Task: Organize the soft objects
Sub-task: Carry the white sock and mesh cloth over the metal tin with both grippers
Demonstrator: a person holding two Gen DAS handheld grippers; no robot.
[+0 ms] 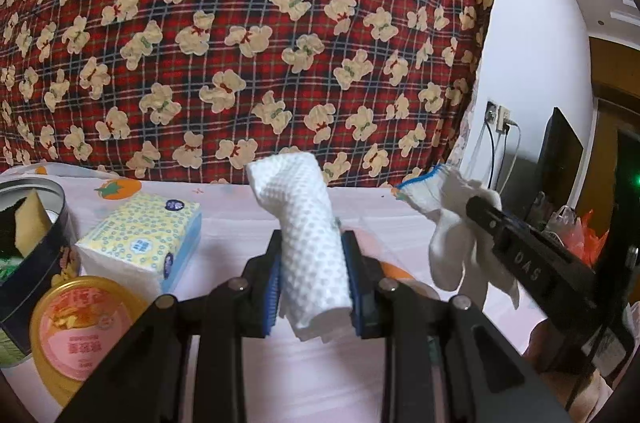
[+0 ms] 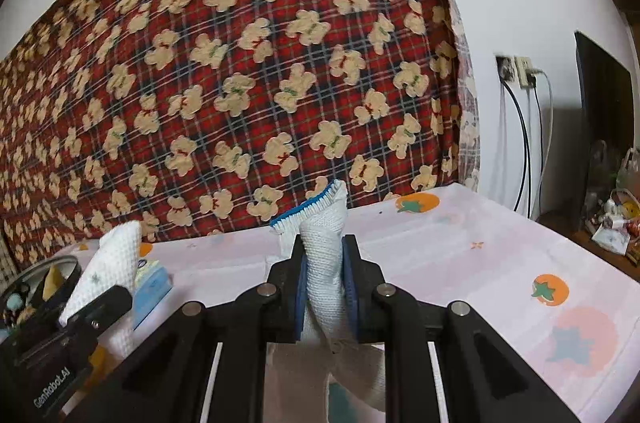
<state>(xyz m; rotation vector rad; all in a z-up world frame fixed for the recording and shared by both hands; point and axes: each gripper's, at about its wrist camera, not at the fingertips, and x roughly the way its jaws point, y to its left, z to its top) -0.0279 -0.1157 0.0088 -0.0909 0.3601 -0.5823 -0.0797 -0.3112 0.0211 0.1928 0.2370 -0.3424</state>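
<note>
A rolled white cloth (image 1: 312, 247) is squeezed by the left gripper (image 1: 312, 275), marked "GenRobot.AI". A white glove (image 2: 324, 263) is pinched by the right gripper (image 2: 324, 287), marked "DAS".

- The right gripper (image 2: 325, 287) pinches a white knit glove (image 2: 323, 263) with a blue cuff, standing upright between its pads.
- At lower left, the left gripper (image 2: 96, 307) holds a white waffle cloth (image 2: 114, 259).
- Below lies a pink tablecloth (image 2: 500, 263) printed with orange fruit.
- A red plaid bear-print blanket (image 2: 256, 63) hangs behind.
</note>
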